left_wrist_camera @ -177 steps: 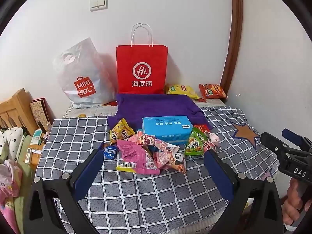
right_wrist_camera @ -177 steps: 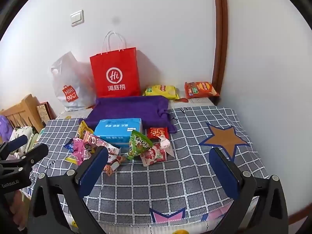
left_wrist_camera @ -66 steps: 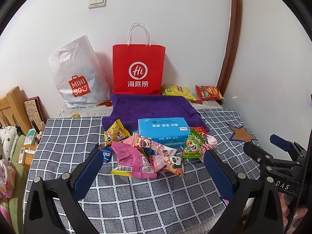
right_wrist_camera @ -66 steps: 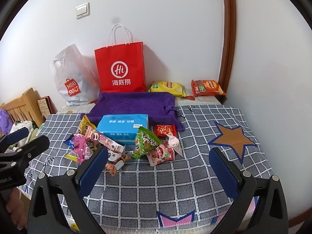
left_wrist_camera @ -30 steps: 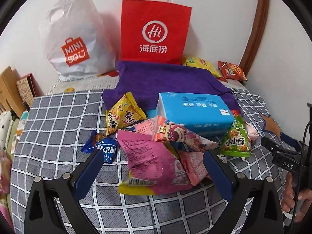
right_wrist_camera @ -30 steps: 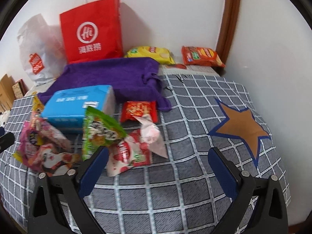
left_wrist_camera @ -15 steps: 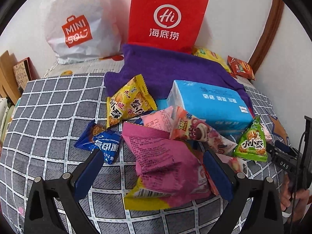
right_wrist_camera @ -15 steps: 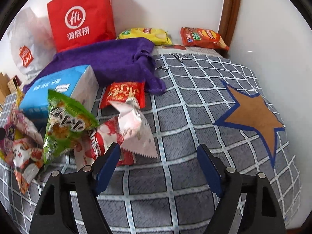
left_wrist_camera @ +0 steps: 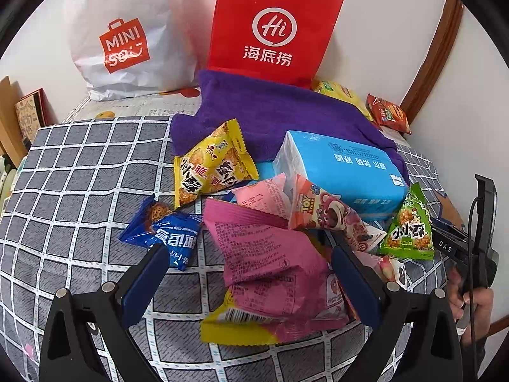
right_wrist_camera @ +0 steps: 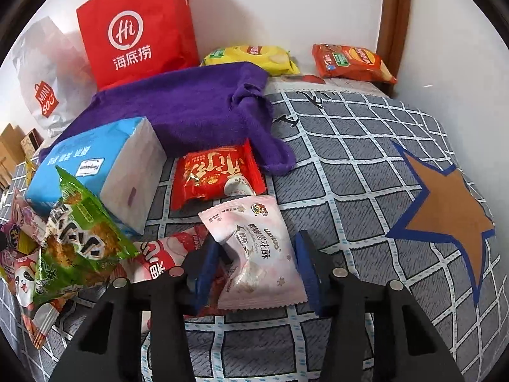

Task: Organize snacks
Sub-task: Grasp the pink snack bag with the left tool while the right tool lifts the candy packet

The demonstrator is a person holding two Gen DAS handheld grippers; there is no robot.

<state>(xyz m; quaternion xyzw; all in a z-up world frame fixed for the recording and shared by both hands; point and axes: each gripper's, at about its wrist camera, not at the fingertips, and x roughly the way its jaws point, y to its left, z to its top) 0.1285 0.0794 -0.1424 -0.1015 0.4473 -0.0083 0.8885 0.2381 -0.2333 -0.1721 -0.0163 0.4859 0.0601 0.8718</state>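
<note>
A pile of snack packets lies on the checked bed cover [left_wrist_camera: 63, 191]. My left gripper [left_wrist_camera: 248, 267] is open, its fingers either side of a large pink packet [left_wrist_camera: 270, 264]. Around it lie a blue cookie packet [left_wrist_camera: 165, 232], a yellow packet [left_wrist_camera: 213, 165], a Toy Story packet [left_wrist_camera: 331, 213], a green triangular packet [left_wrist_camera: 410, 229] and a blue tissue box [left_wrist_camera: 343, 165]. My right gripper [right_wrist_camera: 257, 261] is partly closed around a pale pink packet [right_wrist_camera: 257, 254], fingers close to its sides. A red packet [right_wrist_camera: 216, 172] and the green packet [right_wrist_camera: 79, 235] lie near it.
A purple towel [left_wrist_camera: 280, 114] lies behind the pile. A red paper bag [left_wrist_camera: 270, 28] and a white Miniso bag [left_wrist_camera: 127, 38] stand against the wall. Yellow [right_wrist_camera: 251, 57] and orange [right_wrist_camera: 350, 62] chip bags lie at the back right. A wooden door frame [right_wrist_camera: 394, 25] is in the corner.
Both grippers moved forward and down into the pile. The right gripper's fingers narrowed around the pale pink packet. The left gripper stayed open over the large pink packet.
</note>
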